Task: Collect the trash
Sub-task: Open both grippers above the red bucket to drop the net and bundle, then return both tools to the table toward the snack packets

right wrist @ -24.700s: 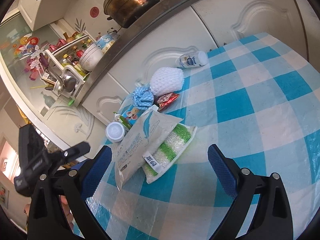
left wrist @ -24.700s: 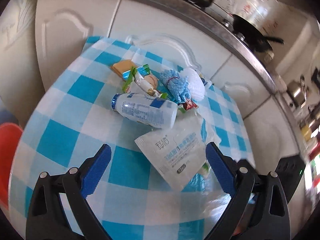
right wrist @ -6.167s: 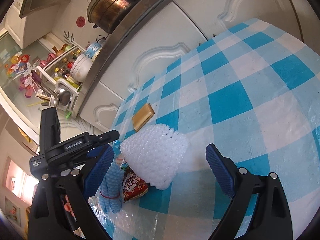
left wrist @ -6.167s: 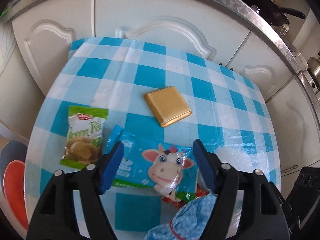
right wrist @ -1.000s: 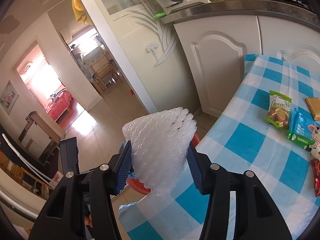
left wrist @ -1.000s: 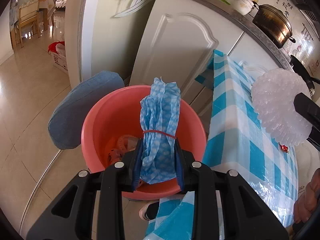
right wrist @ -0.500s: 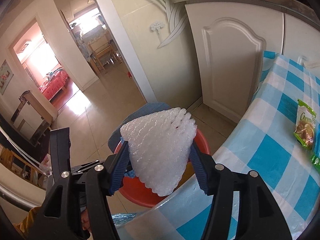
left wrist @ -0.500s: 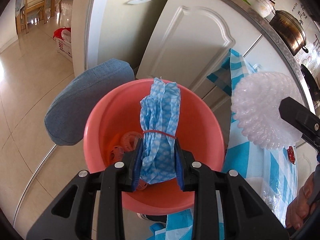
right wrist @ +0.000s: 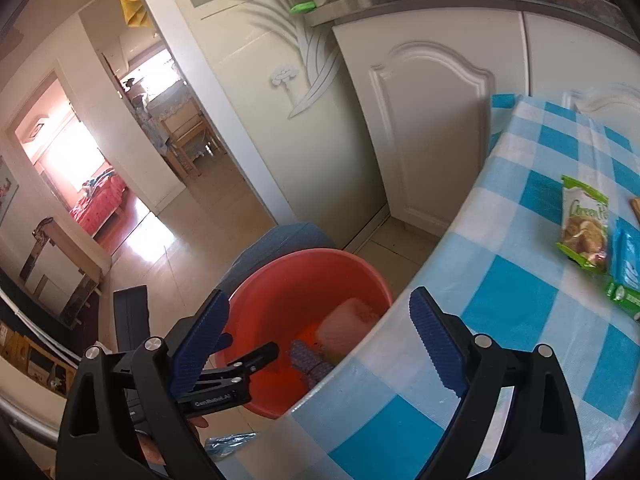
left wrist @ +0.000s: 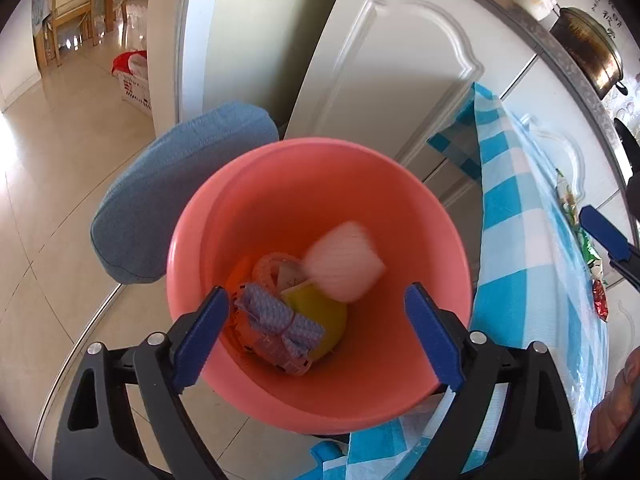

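A salmon-pink bucket (left wrist: 320, 148) stands on the floor beside the table. My left gripper (left wrist: 316, 300) hangs over it, jaws opening, with nothing between them. Down inside lie the blue checked cloth bundle (left wrist: 276, 316), a yellow item (left wrist: 324, 312) and orange netting. The white foam net (left wrist: 344, 264) shows blurred inside the bucket. In the right wrist view my right gripper (right wrist: 320, 304) stands above the bucket (right wrist: 280, 276) and the table's edge, jaws opening and empty. The foam net (right wrist: 348, 324) and the cloth bundle (right wrist: 308, 360) sit below it. The left gripper (right wrist: 244, 350) reaches over the rim.
A blue cushioned stool (left wrist: 172, 192) touches the bucket's far left side. White cabinet doors (left wrist: 384, 80) rise behind. The table under a blue checked cloth (right wrist: 500, 280) carries a green snack packet (right wrist: 584, 220) and a blue packet (right wrist: 628, 256). A person's hand (left wrist: 612, 412) shows at the right edge.
Both grippers have opened. The cloth bundle has left the left jaws and lies in the bucket. The foam net has left the right jaws and dropped into the bucket.
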Demonstrator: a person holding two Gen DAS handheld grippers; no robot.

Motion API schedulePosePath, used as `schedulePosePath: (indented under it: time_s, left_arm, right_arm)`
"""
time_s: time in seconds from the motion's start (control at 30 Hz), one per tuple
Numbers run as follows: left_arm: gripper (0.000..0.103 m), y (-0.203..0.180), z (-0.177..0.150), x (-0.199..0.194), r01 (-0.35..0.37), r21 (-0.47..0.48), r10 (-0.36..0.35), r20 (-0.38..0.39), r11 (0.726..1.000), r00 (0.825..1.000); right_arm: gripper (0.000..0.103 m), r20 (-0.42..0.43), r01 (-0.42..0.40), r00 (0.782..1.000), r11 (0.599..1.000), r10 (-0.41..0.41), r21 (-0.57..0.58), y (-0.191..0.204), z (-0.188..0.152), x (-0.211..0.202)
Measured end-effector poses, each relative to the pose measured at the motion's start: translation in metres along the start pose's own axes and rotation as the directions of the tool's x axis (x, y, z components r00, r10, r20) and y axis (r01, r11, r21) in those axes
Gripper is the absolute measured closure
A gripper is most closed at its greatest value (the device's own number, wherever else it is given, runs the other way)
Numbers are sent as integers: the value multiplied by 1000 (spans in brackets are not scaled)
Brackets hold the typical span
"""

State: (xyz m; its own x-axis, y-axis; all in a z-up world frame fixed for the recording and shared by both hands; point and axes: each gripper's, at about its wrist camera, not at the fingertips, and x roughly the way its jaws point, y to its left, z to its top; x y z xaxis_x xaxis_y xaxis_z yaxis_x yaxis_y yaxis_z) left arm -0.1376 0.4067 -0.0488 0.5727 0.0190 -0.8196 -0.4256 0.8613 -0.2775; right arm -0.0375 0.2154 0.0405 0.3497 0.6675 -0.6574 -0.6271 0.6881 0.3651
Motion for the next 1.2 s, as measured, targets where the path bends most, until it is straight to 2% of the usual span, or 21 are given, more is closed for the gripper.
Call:
schedulePosePath:
  time_s: [0.27,0.53,0.9,1.2]
  left_arm:
    - [11,9,5,-18,9,-71,-6,37,997,999]
    - [10,-4,9,-39,46,-53,-41,91,998,995]
    - [9,-35,2,-64,94,-8,-93,105,996,990]
    - [7,-74,-8,-77,149,69,-155,93,986,984]
  right_arm:
    - [12,102,67,992,995,-74,77,-37,-5,-51]
    - [11,209,192,957,979,-203,72,-52,-16,-98]
    - [11,217,232,942,964,-255,127,-73,-50,-128]
    - [11,263,255,919,952,-294,171,-87,-66,-164]
